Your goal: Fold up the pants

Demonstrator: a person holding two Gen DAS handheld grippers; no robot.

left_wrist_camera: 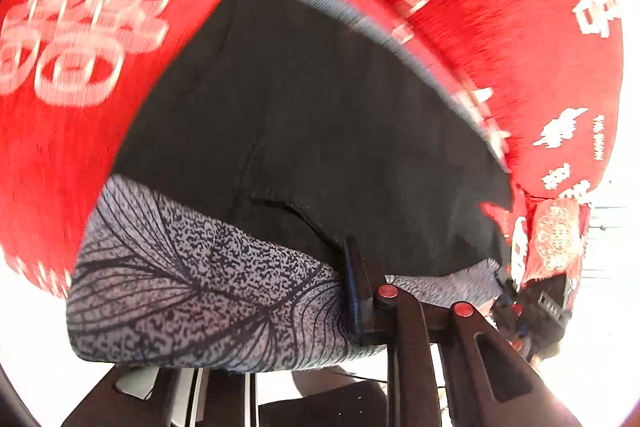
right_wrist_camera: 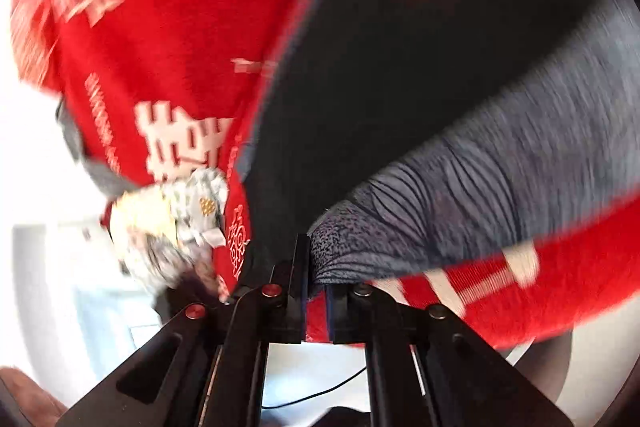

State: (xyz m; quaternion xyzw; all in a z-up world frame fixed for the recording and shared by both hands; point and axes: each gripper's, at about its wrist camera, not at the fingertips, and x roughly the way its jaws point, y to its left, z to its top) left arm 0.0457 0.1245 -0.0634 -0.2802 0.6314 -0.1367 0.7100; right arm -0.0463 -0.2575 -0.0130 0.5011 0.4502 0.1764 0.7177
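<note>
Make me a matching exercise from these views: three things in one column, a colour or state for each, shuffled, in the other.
Things:
1. pants
2. red cloth
3. left hand-held gripper

Colours or states:
A. red with white characters
B. shut on patterned grey fabric
C. black, with a grey leaf-print band

Pairs: 1-C, 2-A, 3-B

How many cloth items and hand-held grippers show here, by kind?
Pants, black with grey leaf-print waistband: 1
Red cloth with white characters: 1
Hand-held grippers: 2, left hand-held gripper and right hand-held gripper, both clamped on the waistband
Total: 4
</note>
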